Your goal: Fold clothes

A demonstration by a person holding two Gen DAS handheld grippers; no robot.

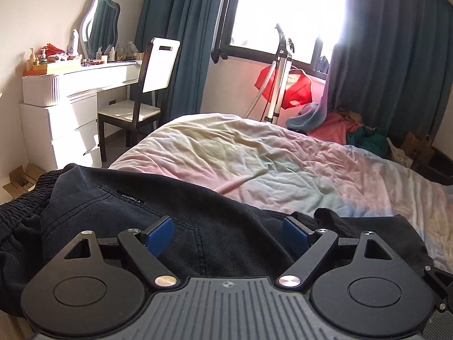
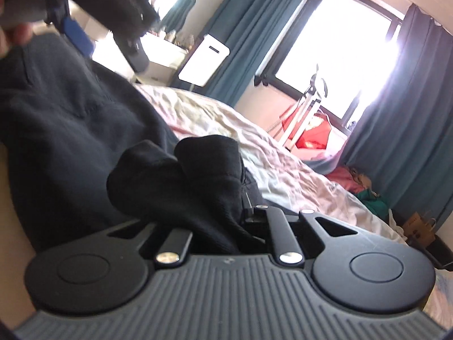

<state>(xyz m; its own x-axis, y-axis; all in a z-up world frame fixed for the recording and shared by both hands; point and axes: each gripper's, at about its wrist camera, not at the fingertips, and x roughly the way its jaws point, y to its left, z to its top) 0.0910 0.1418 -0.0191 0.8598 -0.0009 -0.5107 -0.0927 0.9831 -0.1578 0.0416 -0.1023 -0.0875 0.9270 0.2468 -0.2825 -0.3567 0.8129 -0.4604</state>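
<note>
Black pants are right up against the lens in the left wrist view, one pair as far as I can count, lying on the near end of the bed with the elastic waistband bunched at the left and a small label on the back. Left gripper hangs low over them with its two blue pads spread wide apart, nothing between them, fabric just underneath. Right gripper is tilted hard to one side, and its tips are buried under a bunched fold of the same black cloth, so it looks clamped on the pants with the jaws drawn in close; the rest of the garment trails away to the left. At the top left of the right wrist view you can see the other tool, blurry, with a blue pad showing. Bed has one crumpled pastel tie-dye cover. Around the room: one white vanity desk with a wavy mirror and a clutter of bottles, one chair with a white back, teal curtains on both sides of a very bright window, one garment steamer stand with something red hanging on it, and a heap of pink and green clothes at the far corner.
</note>
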